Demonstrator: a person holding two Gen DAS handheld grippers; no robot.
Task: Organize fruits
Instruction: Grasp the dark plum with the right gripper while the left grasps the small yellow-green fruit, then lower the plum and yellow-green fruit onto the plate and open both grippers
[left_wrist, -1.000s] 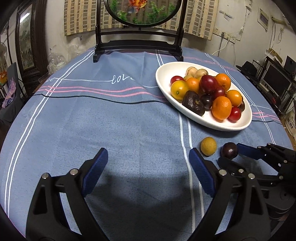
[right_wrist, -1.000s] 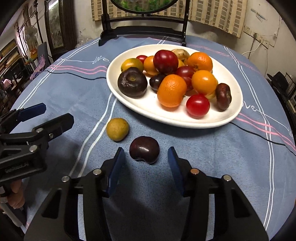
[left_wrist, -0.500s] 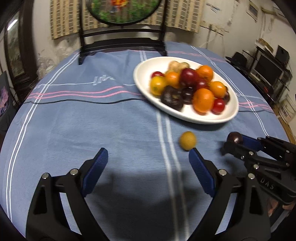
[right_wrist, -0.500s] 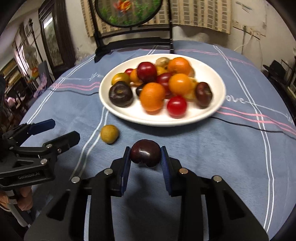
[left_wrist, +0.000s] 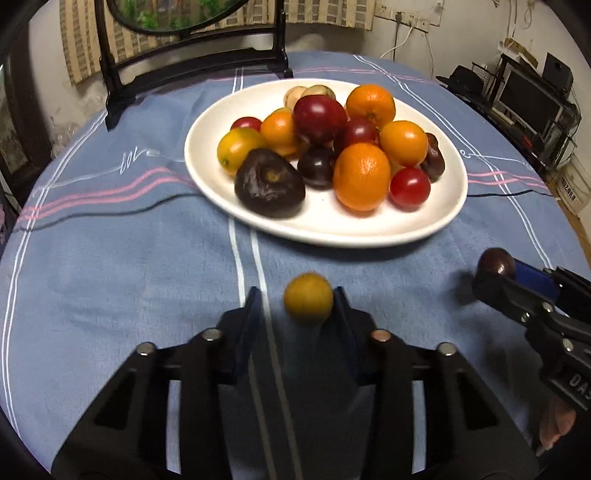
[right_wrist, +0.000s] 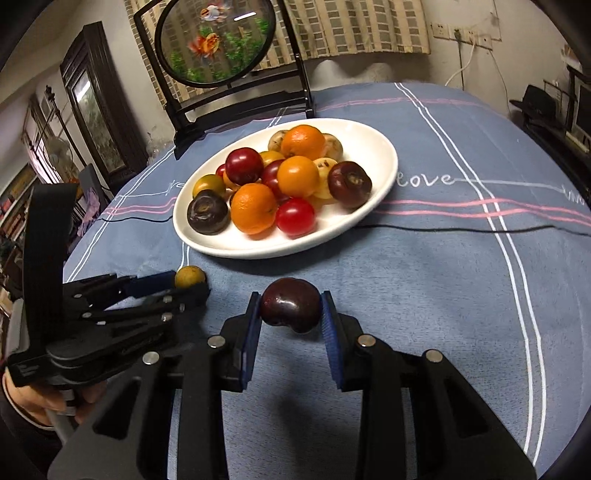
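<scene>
On the blue tablecloth near the white plate, the left gripper was closing around a yellow fruit, the right gripper clamped on a dark plum.

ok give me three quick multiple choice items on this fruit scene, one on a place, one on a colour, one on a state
1. Where is the small yellow fruit?
A on the plate
B on the cloth between the left tool's fingers
C on the floor

2. What colour is the plate?
A white
B green
C black

3. What is the right tool doing?
A hanging open over the cloth
B gripping a dark plum
C gripping an orange

Answers: 1 B, it lies short of the plate, inside the closing left tool. 2 A, its rim shows plain white. 3 B, both pads press the dark plum.
</scene>
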